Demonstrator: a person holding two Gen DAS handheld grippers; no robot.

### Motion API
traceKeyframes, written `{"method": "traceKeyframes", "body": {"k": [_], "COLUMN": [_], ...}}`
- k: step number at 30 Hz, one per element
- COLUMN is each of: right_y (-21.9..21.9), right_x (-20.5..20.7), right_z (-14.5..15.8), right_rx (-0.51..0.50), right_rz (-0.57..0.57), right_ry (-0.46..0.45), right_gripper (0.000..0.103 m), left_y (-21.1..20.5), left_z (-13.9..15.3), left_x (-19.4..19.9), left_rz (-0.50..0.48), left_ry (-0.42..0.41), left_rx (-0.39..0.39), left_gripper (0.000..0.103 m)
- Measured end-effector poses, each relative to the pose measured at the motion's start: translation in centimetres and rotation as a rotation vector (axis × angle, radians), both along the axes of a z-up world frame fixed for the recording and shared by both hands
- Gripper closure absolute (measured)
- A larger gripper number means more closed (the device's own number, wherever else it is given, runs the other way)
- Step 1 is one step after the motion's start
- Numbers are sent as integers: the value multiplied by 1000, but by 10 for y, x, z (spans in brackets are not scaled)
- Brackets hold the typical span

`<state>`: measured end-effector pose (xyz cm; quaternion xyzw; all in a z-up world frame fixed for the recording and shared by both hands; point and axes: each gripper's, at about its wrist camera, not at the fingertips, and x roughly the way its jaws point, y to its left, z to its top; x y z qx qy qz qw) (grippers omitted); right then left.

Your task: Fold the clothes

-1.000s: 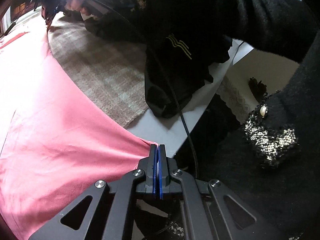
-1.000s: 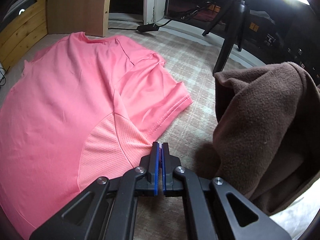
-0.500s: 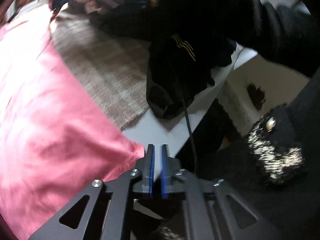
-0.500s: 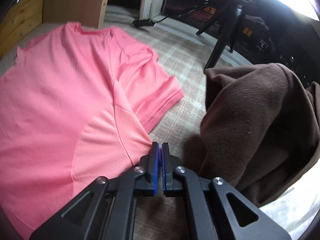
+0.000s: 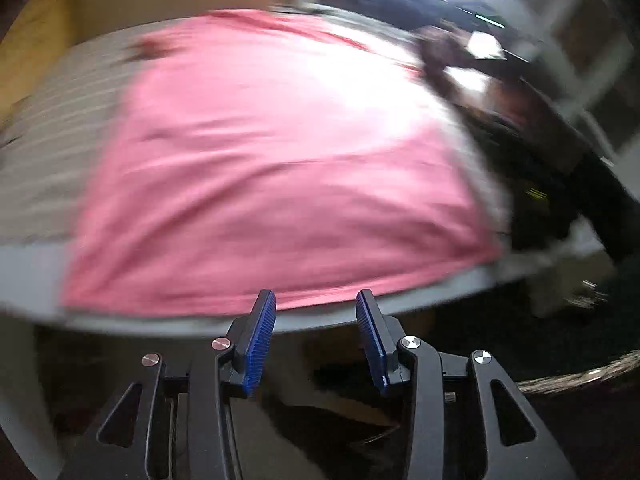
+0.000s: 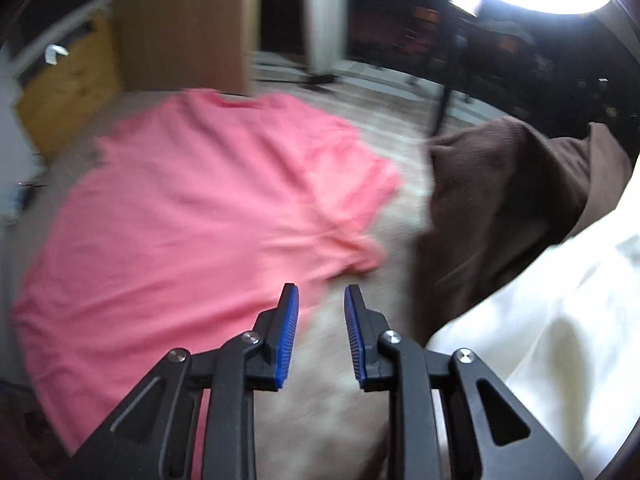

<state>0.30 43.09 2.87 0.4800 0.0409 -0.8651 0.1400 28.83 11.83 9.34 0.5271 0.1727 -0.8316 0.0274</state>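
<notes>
A pink T-shirt lies spread flat on a checked cloth over the table, blurred by motion in both views. My left gripper hangs just off the table's near edge, by the shirt's hem; its jaws are opening and nothing is between them. In the right wrist view the pink T-shirt fills the left, one short sleeve pointing right. My right gripper hovers above the checked cloth beside the shirt's lower side, its jaws opening with nothing between them.
A brown fleece garment is heaped to the right of the shirt, with white fabric beyond it. A dark garment lies at the table's right end. A wooden board and a tripod leg stand at the back.
Both grippers let go of the pink shirt's edge and their jaws parted. The left one swung far around to the table's near edge; the right one lifted and drew back.
</notes>
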Motion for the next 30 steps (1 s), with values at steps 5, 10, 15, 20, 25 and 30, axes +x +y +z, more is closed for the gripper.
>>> {"method": "traceKeyframes", "body": {"k": [5, 10, 15, 20, 25, 30], "right_y": [-39, -53, -57, -63, -69, -71], "right_x": [79, 158, 213, 242, 255, 261], "right_z": [-11, -45, -62, -67, -66, -65], "right_rx": [-28, -50, -51, -38, -62, -105], "right_rz": [25, -126, -315, -415, -442, -449], "right_ry": [-62, -207, -274, -276, -280, -276], "right_gripper": [76, 69, 68, 59, 59, 59], "left_y": [-87, -129, -143, -148, -137, -132], "left_z": [-7, -25, -43, -48, -49, -48], "left_x": [42, 42, 30, 27, 23, 25], "left_rz": [158, 88, -9, -68, -145, -168], "left_ry": [-14, 16, -6, 6, 13, 29], "left_rx": [-109, -56, -42, -24, -35, -38], "left_gripper": [63, 63, 63, 65, 65, 65]}}
